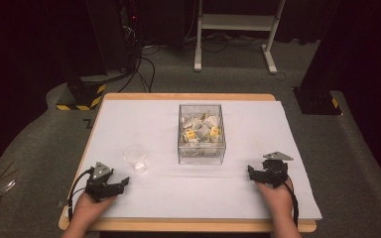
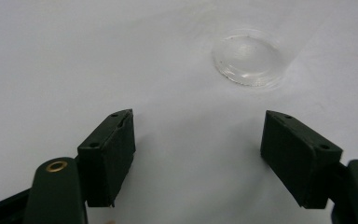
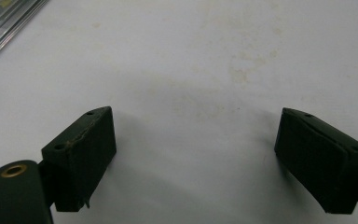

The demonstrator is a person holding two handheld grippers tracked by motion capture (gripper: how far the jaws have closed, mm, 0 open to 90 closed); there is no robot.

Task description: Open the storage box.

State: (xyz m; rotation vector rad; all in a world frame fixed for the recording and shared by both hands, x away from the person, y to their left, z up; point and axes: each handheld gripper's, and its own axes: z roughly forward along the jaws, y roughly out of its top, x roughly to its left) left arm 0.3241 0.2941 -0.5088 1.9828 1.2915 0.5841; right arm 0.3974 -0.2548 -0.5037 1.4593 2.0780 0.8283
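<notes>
A clear plastic box [image 1: 201, 134] holding several small white and yellow packets stands in the middle of the white table cover [image 1: 154, 193]. A small clear cup [image 1: 135, 157] stands upright to its left, near my left gripper [image 1: 124, 181]. The left gripper view has that cup [image 2: 250, 57] just beyond the open jaws of the left gripper [image 2: 198, 140], with nothing between them. My right gripper [image 1: 250, 170] rests near the front right of the table. Its jaws stand wide apart over bare cover in the right gripper view [image 3: 196, 154]. The box's corner [image 3: 4, 21] is at that view's top left.
The wooden table edge [image 1: 178, 225] runs along the front. Beyond the table are a white desk frame [image 1: 238, 29], black equipment with cables [image 1: 124, 44] and a yellow-black striped base [image 1: 82, 96] on grey carpet.
</notes>
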